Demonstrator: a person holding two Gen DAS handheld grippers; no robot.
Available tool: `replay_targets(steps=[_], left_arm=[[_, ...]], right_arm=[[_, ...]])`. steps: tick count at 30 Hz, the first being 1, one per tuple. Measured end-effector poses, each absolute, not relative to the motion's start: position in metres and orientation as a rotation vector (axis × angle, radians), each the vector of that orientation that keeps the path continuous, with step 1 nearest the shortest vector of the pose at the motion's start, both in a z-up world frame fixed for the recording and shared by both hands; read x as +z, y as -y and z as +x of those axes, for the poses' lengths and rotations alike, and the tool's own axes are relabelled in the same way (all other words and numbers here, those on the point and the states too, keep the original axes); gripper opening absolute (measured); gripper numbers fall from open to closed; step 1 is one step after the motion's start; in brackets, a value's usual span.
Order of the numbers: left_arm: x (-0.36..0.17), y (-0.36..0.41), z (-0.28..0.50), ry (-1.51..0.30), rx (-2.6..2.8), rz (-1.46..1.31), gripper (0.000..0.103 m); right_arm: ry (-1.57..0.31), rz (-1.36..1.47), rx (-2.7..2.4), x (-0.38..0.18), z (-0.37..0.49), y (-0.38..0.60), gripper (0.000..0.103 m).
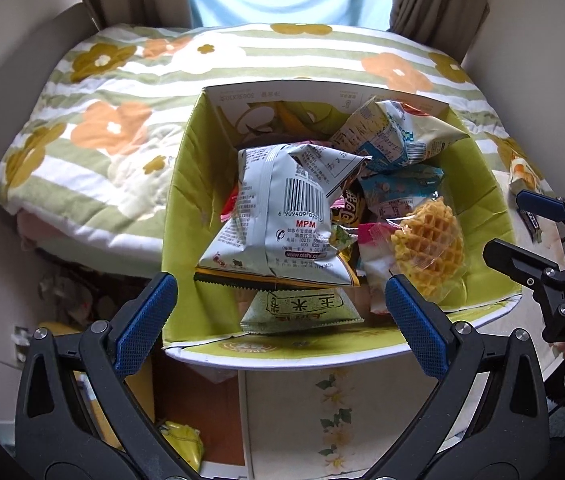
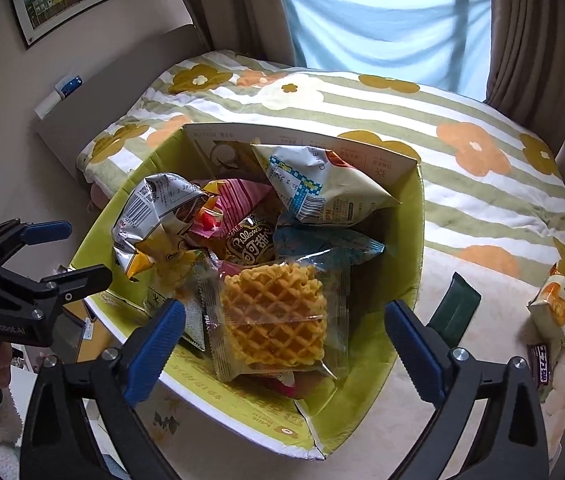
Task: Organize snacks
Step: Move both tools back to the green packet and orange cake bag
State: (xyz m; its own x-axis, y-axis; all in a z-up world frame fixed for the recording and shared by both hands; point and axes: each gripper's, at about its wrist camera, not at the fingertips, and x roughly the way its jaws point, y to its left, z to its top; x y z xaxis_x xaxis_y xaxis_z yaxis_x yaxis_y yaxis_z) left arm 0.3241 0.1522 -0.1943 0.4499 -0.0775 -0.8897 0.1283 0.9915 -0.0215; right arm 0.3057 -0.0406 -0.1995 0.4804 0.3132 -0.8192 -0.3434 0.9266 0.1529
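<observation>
A flowered, striped bedspread [image 2: 462, 128] is seen behind a green-lined cardboard box [image 2: 410, 264] filled with snack packets. Inside it, a silver bag [image 1: 278, 216] printed "MPM" and "www.oishi.com" is propped at the left, a brown "Pillows" packet [image 2: 250, 244] lies at the middle, and a clear-wrapped waffle [image 2: 274, 316] rests on top. The left gripper [image 1: 282, 304] and right gripper [image 2: 286, 344] are held above the box, jaws wide apart, nothing between them.
</observation>
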Motion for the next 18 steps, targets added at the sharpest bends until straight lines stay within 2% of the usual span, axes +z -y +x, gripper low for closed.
replay_targets(steps=[18], left_arm=[[-0.163, -0.093, 0.323, -0.993, -0.261, 0.098, 0.103]], right_arm=[[-0.95, 0.028, 0.206, -0.168, 0.267, 0.1, 0.099]])
